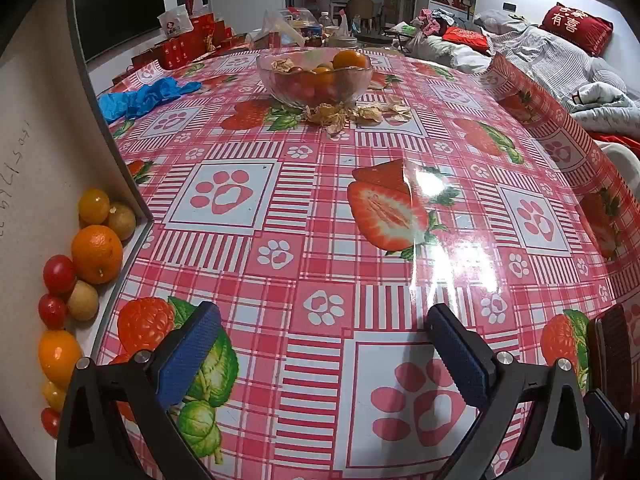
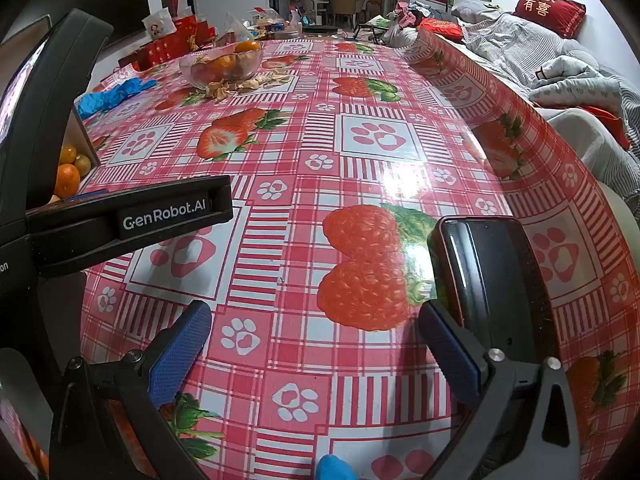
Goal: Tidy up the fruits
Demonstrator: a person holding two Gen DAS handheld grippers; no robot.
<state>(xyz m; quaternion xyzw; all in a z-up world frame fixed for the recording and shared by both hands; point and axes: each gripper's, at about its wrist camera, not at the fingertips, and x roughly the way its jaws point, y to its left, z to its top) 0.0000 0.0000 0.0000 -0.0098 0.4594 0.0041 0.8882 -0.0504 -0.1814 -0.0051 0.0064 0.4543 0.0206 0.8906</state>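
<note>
A glass bowl [image 1: 316, 80] with oranges and small tomatoes stands at the far side of the table; it also shows in the right wrist view [image 2: 222, 66]. A white box [image 1: 48, 168] at the left holds an orange [image 1: 97, 254], cherry tomatoes [image 1: 59, 274], yellow tomatoes [image 1: 93, 206] and longans [image 1: 83, 302]. My left gripper [image 1: 320, 356] is open and empty above the tablecloth near the box. My right gripper [image 2: 316, 356] is open and empty, to the right of the left one, whose finger [image 2: 132, 220] shows in its view.
A black phone [image 2: 492, 280] lies by my right gripper's right finger. Dry husks [image 1: 352, 114] lie in front of the bowl. Blue gloves [image 1: 144, 94] lie at the far left. Red boxes [image 1: 188, 46] and bags stand behind. A curled tablecloth edge [image 1: 560, 128] rises at the right.
</note>
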